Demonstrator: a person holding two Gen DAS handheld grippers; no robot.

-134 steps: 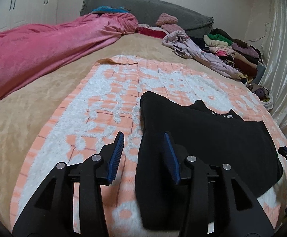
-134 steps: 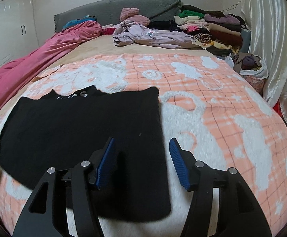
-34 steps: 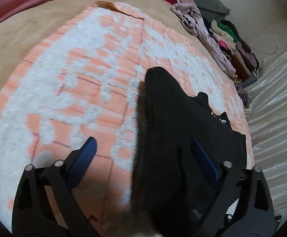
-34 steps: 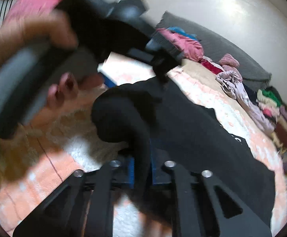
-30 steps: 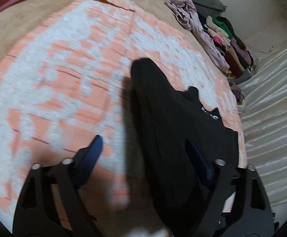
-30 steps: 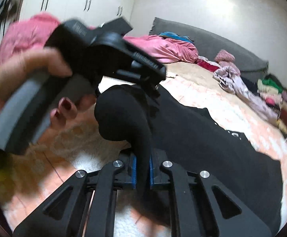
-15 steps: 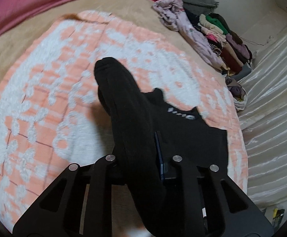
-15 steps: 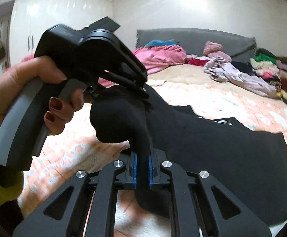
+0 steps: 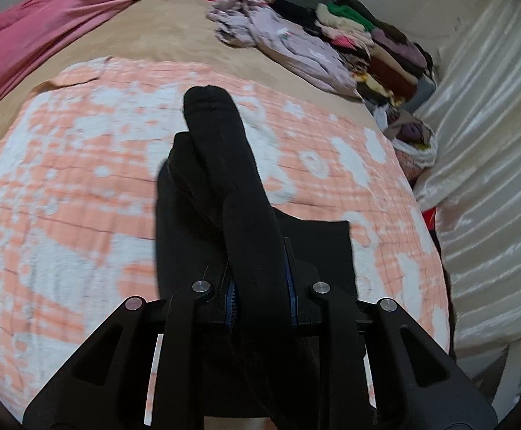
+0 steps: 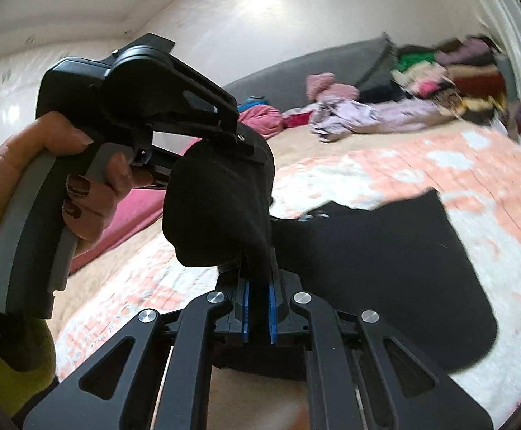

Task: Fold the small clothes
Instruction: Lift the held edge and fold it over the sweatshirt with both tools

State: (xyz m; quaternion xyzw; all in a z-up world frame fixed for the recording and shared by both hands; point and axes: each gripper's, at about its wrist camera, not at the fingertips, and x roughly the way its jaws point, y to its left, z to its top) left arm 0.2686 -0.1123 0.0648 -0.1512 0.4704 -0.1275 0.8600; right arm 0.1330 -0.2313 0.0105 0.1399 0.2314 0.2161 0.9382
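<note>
1. A fold was judged to be under way: the black garment (image 9: 246, 215) was clamped at one edge by the left tool (image 9: 260, 286) and by the right tool (image 10: 258, 308), both pressed together on the cloth.
2. That edge was held raised above the orange-and-white blanket (image 9: 81, 186), while the rest lay on the blanket at the near right.
3. Next, the raised edge would probably need carrying across and laying flat, edges aligned, before release.
4. The blanket was spread on a bed; a pink duvet (image 9: 63, 10) lay far left, stacked clothes (image 9: 368, 43) far right.
</note>
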